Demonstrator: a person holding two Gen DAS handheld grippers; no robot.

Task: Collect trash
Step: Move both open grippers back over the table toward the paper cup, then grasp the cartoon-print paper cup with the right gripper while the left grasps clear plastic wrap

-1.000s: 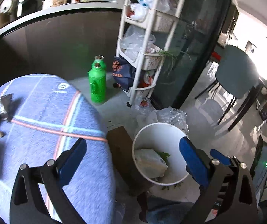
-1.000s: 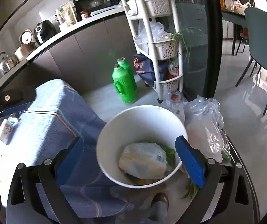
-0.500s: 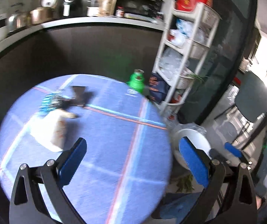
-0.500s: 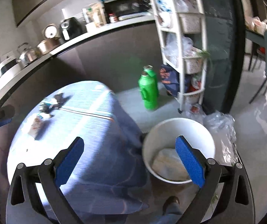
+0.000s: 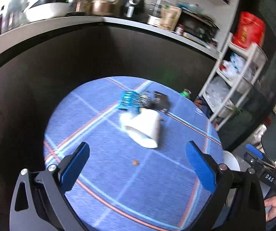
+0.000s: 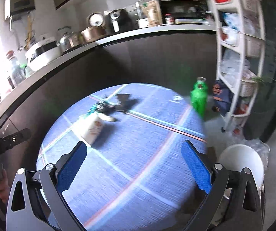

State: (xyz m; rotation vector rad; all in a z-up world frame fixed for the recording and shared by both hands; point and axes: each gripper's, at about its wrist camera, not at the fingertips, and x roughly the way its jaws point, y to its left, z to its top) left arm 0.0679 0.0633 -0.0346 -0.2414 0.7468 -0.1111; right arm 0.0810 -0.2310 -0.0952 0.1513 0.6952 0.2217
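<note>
Left wrist view: we note the left gripper (image 5: 137,163) nearest the lens, its blue-padded fingers (image 5: 74,166) spread wide with nothing between them, hovering over the round table with the blue striped cloth (image 5: 157,192). Just beyond the gap a small brown crumb (image 5: 135,162) lies on the cloth. Farther on, near the table's centre, we see a white carton (image 5: 143,128) on its side, blurred by motion. Touching its far end at 12 o'clock sits a shiny blue wrapper (image 5: 128,101), with a dark wrapper (image 5: 160,100) just beside it toward 1 o'clock. At 3 o'clock, off the table edge, a sliver of the white bin (image 5: 232,162) shows beside the other gripper's handle. Right wrist view: we record the right gripper (image 6: 134,168) likewise spread and empty above the cloth. The carton lies at 11 o'clock of it, the bin at 3 o'clock on the floor. Beyond the table a green bottle (image 6: 199,96) stands on the floor at 1 o'clock, near a white shelf rack (image 6: 238,61); a dark counter (image 6: 118,36) carrying appliances spans the background.
</note>
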